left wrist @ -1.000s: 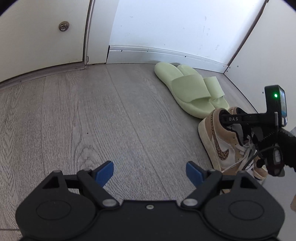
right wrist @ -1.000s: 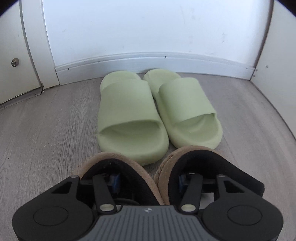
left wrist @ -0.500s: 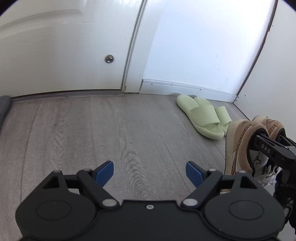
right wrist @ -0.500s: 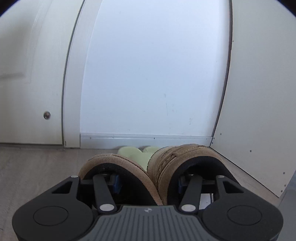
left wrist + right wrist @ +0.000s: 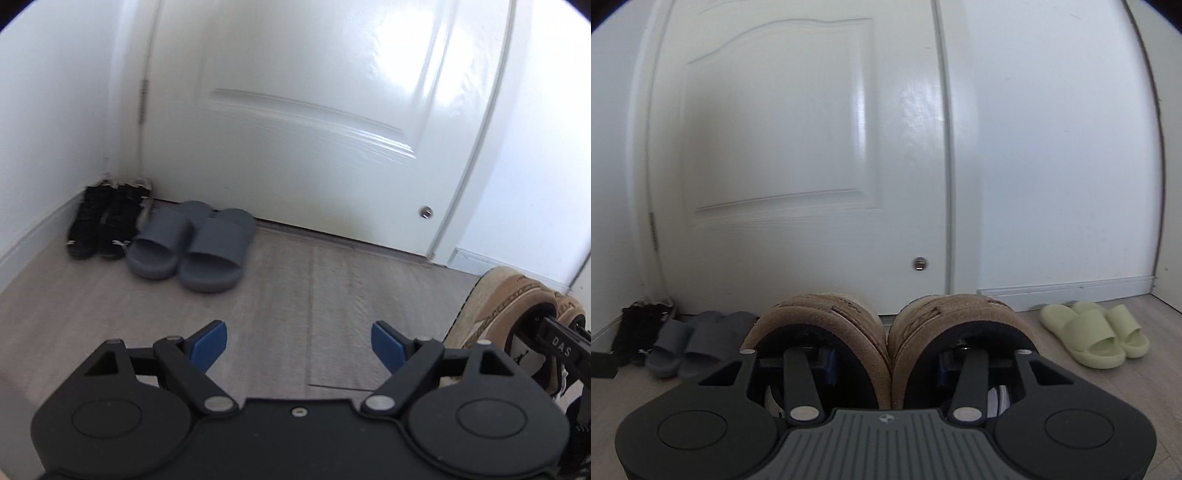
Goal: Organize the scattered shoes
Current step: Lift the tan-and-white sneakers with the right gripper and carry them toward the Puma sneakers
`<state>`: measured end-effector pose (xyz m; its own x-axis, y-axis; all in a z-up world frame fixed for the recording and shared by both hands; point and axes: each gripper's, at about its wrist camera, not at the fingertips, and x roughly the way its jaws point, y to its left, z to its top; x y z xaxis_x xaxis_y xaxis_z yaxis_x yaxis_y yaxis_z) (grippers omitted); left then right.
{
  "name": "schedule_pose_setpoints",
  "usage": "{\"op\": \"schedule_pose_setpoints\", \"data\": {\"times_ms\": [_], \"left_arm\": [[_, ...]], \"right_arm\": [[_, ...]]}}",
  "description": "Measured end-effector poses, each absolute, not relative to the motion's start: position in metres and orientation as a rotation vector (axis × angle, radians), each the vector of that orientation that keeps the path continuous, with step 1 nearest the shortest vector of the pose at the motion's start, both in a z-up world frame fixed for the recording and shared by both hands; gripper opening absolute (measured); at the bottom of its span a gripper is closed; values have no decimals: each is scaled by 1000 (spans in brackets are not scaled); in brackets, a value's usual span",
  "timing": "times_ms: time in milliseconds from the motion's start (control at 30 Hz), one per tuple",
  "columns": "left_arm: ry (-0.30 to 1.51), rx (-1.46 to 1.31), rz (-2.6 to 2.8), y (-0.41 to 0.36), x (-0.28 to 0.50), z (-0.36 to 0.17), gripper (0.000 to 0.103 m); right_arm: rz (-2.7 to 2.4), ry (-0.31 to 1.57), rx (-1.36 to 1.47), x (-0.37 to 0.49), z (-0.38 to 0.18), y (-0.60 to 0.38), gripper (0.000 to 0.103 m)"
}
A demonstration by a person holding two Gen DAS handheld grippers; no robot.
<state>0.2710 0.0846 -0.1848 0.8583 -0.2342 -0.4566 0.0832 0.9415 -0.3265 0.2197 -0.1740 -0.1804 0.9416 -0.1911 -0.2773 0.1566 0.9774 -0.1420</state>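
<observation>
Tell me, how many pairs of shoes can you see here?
4 pairs. Black shoes sit in the left corner by the door, grey slippers beside them, green slippers by the right wall, and tan sneakers hang on the right tongs. Others may lie outside the view.

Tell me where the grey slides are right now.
The grey slides sit side by side on the floor by the white door, at the left of both views, with the black sneakers in the corner on their left.

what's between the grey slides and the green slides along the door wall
Only bare wood floor on the ground. In the right wrist view, the tan sneakers, held up by the right gripper, hide most of that stretch between the grey slides and green slides.
</observation>
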Motion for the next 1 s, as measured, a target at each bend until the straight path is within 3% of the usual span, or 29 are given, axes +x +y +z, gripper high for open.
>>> {"op": "schedule_pose_setpoints", "data": {"times_ms": [567, 1000], "left_arm": [[439, -454, 312, 355, 241, -222, 86], [588, -455, 409, 418, 303, -274, 86]], "right_arm": [[220, 443, 19, 317, -236, 99, 47], [256, 584, -13, 388, -284, 179, 46]]}}
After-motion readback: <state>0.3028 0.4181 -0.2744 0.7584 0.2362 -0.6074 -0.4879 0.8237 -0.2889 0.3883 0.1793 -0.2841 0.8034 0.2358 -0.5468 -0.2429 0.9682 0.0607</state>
